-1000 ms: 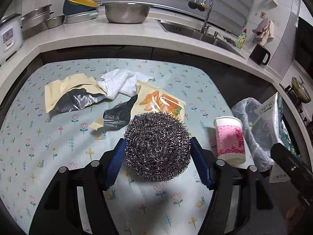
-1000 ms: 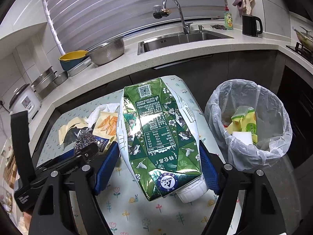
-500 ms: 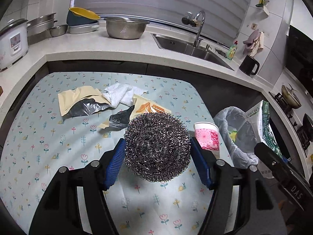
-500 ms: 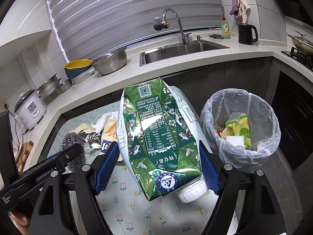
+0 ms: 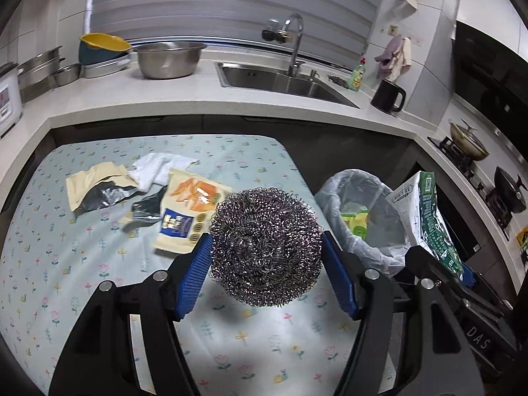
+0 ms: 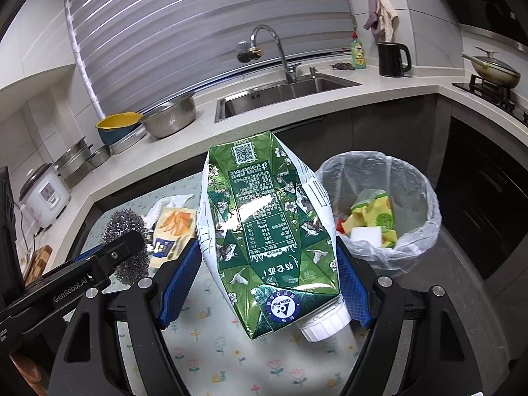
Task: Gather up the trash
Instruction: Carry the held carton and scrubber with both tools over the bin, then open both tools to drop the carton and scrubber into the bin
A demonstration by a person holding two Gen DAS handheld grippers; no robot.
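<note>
My left gripper (image 5: 265, 269) is shut on a round steel wool scourer (image 5: 265, 247), held in the air above the floral tablecloth (image 5: 66, 264). My right gripper (image 6: 267, 277) is shut on a crumpled green milk carton (image 6: 264, 227) with a white cap, lifted beside the bin. The bin (image 6: 425, 204), lined with a clear bag, stands to the right of the table and holds yellow packaging and a white sponge. In the left wrist view the bin (image 5: 333, 194) shows behind the scourer, with the carton (image 5: 429, 217) at the right. A snack pouch (image 5: 188, 208), torn foil wrappers (image 5: 95, 188) and a white cloth (image 5: 158, 168) lie on the table.
A countertop wraps around behind the table with a sink (image 5: 280, 81), a steel colander (image 5: 168, 59), a rice cooker (image 6: 44, 198) and a black kettle (image 5: 387, 95). A stove with pans (image 5: 472, 142) is at the far right. Dark cabinets stand behind the bin.
Both grippers have risen and moved right toward the bin with their loads. The pink paper cup seen earlier by the scourer is out of sight now. More of the bin shows.
</note>
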